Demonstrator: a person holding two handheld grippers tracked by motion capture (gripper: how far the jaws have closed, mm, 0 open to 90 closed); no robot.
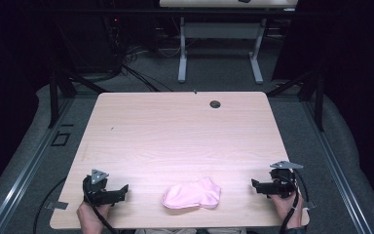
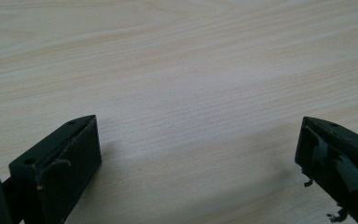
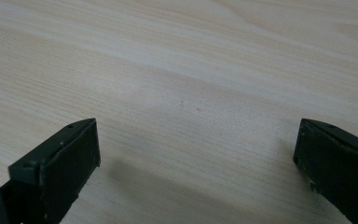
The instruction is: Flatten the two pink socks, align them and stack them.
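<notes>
A pink sock (image 1: 192,194) lies crumpled near the front edge of the wooden table (image 1: 180,131), between the two grippers. My left gripper (image 1: 124,189) rests at the front left, held by a hand, pointing right toward the sock and apart from it. My right gripper (image 1: 253,184) rests at the front right, pointing left toward the sock, also apart. In the left gripper view the gripper (image 2: 198,140) stands wide open over bare wood. The right gripper (image 3: 196,140) in its own view is likewise wide open with nothing between its jaws.
A round cable hole (image 1: 215,104) sits near the table's far edge. Beyond the table stand another desk's white legs (image 1: 182,58) and loose floor cables (image 1: 136,73). Dark frame posts (image 1: 53,92) flank the table on both sides.
</notes>
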